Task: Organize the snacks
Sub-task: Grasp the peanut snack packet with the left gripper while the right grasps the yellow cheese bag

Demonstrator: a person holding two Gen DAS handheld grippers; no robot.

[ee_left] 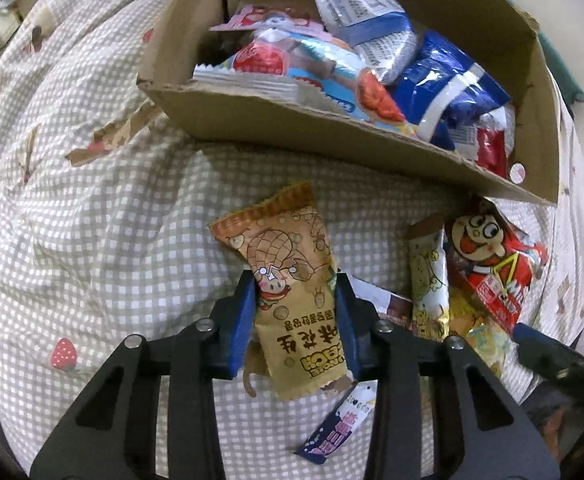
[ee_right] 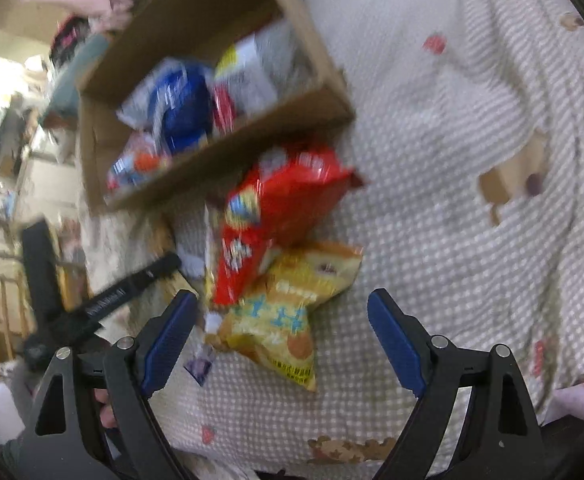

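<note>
We see the whole right wrist view smeared by motion blur, so print on the red bag (ee_right: 284, 216) and the yellow bag (ee_right: 284, 316) is unreadable. The cardboard box (ee_left: 292, 120) wall hides the lower snacks; its top is cropped.

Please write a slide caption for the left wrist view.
Left claw shut on a tan peanut snack packet before the cardboard box.

Left wrist view: close above the checked quilt (ee_left: 92, 208), facing down and forward to the cardboard box (ee_left: 276, 128).
Right wrist view: higher, tilted, blurred, same direction.
Shared: cardboard box (ee_right: 228, 148), quilt (ee_right: 452, 200), red snack bag (ee_left: 492, 264) (ee_right: 280, 216).
</note>
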